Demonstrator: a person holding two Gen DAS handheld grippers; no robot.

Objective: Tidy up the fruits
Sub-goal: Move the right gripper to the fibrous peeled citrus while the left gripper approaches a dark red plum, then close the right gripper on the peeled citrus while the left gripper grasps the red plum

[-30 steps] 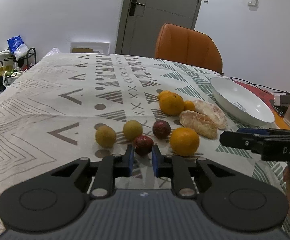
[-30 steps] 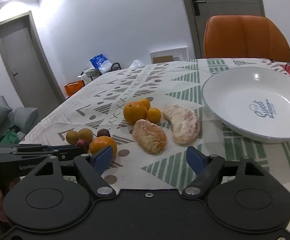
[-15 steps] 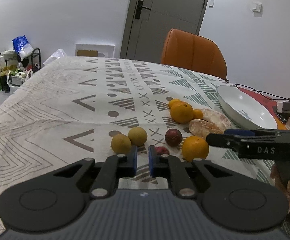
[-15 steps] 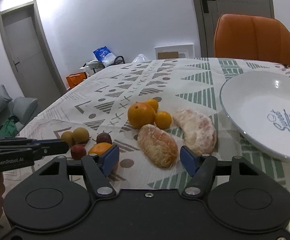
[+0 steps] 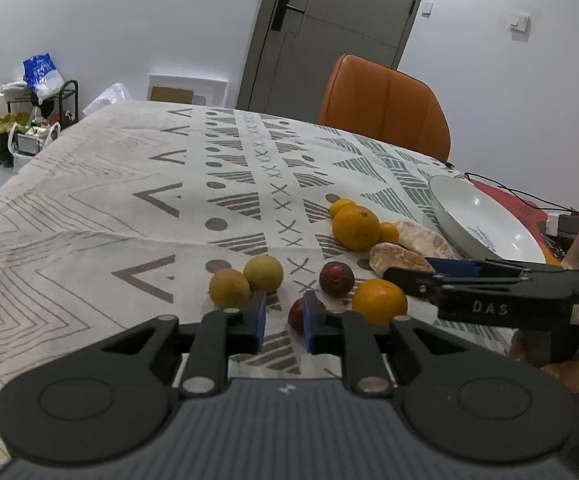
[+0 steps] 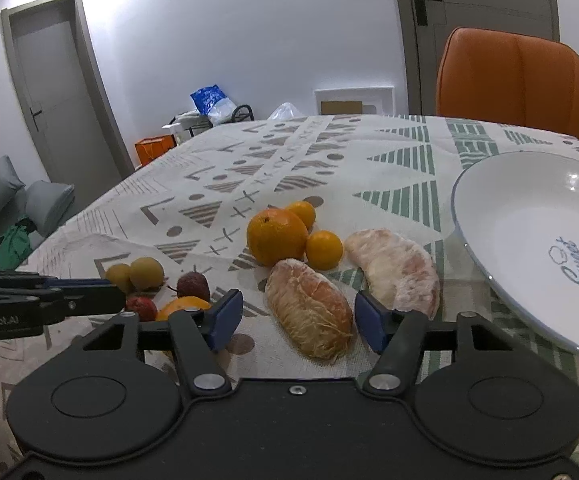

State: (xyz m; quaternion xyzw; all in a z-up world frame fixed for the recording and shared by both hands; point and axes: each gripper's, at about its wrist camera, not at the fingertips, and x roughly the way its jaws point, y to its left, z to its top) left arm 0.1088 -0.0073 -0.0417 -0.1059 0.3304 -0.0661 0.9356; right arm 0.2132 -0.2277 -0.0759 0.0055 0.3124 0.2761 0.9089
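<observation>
Fruits lie on the patterned tablecloth: two yellow fruits (image 5: 245,280), two dark red fruits (image 5: 336,278), oranges (image 5: 379,301) (image 6: 276,236), small tangerines (image 6: 323,249) and two peeled pomelo segments (image 6: 309,319) (image 6: 395,266). A white plate (image 6: 529,240) sits at the right. My left gripper (image 5: 283,322) is open by a small gap and empty, just in front of the nearer red fruit (image 5: 298,312). My right gripper (image 6: 295,320) is open, its fingers on either side of the nearer pomelo segment, apart from it.
An orange chair (image 5: 385,104) stands behind the table. A black cable and a red mat (image 5: 521,204) lie beyond the plate. A shelf with bags (image 5: 29,116) and cushions (image 6: 21,204) stand on the floor to the left.
My left gripper has pulled back from the red fruit, which stays on the cloth, and opened slightly. My right gripper has moved forward around the nearer pomelo segment.
</observation>
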